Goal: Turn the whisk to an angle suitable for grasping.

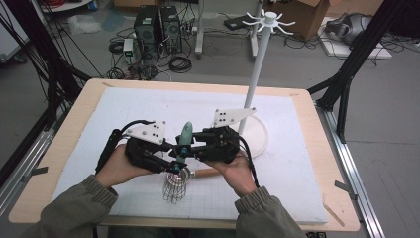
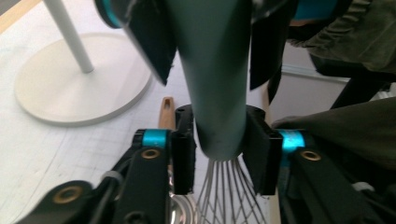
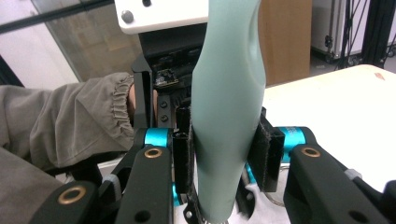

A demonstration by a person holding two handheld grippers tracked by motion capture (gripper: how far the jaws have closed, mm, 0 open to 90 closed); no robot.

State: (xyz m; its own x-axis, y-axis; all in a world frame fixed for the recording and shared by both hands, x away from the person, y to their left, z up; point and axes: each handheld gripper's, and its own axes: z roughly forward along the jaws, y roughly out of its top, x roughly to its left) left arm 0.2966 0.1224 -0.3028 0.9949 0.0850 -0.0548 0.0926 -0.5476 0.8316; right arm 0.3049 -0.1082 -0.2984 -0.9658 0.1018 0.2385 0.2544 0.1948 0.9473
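Observation:
A whisk is held upright over the white mat, its mint-green handle (image 1: 185,134) on top and its wire balloon (image 1: 174,188) hanging below. My left gripper (image 1: 178,161) comes in from the left and is shut on the bottom end of the handle (image 2: 219,93), just above the wires (image 2: 224,191). My right gripper (image 1: 188,145) comes in from the right and is shut on the handle (image 3: 229,93) a little higher up. In the left gripper view the right gripper's black pads (image 2: 149,42) flank the handle above my own.
A white hook stand (image 1: 256,64) rises from its round base (image 1: 260,136) at the back right of the mat (image 1: 148,104). A wooden-handled metal utensil (image 1: 208,172) lies on the mat under the hands. Floor clutter and cables lie beyond the table's far edge.

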